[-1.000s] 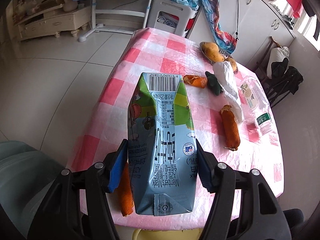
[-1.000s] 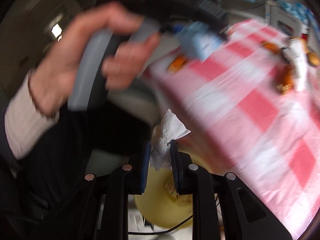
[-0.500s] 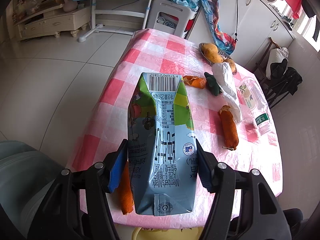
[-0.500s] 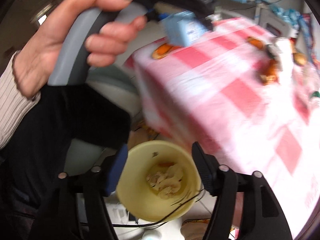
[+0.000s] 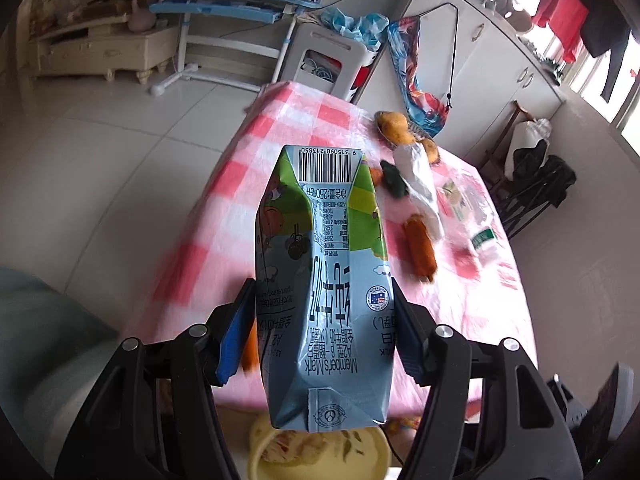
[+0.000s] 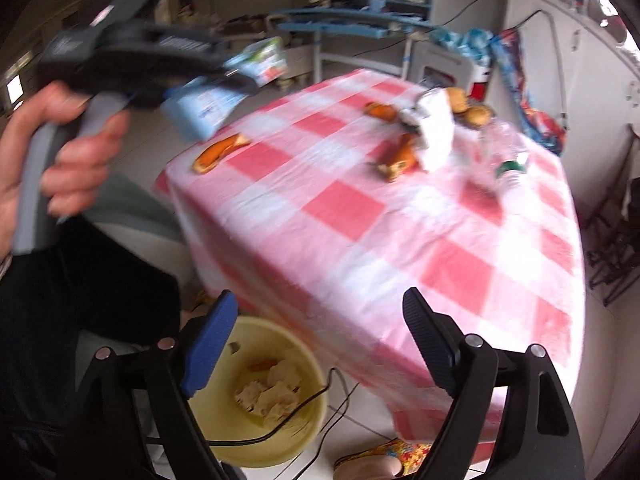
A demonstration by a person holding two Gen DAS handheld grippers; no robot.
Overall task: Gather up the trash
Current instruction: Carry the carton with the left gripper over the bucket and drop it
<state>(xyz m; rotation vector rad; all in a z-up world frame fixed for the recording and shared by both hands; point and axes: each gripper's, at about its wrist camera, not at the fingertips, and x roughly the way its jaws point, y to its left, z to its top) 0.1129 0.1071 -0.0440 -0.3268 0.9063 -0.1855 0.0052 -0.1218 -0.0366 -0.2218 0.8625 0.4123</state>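
Left claw (image 5: 324, 320) pinches a crumpled blue milk carton (image 5: 324, 280), pads pressed on both its flanks; the carton's near end hangs over the yellow bin (image 5: 256, 460), of which only the rim and a few scraps show at 6 o'clock in the left wrist view

Carton blocks much of the bench (image 5: 224, 200) with pink check cloth; an orange peel (image 5: 250, 354) is only a blurred sliver beside the left pad

Right claw (image 6: 320, 340) has just been opening; jaws stand spread, nothing between them. Below it the bin holds crumpled tissue (image 6: 272, 392), a black cable crossing its rim

Right wrist view: hand (image 6: 60, 152) on the left gripper's handle at 9 o'clock, motion-blurred; carton print unreadable there

On the bench toward 12–1 o'clock: peels (image 6: 400, 156), a white wrapper (image 6: 436, 128), a clear bottle (image 6: 508, 160), fruit (image 6: 476, 114) — edges smeared, contacts between them hard to tell. Patterned shoe (image 6: 384, 460) cut off at the lower edge
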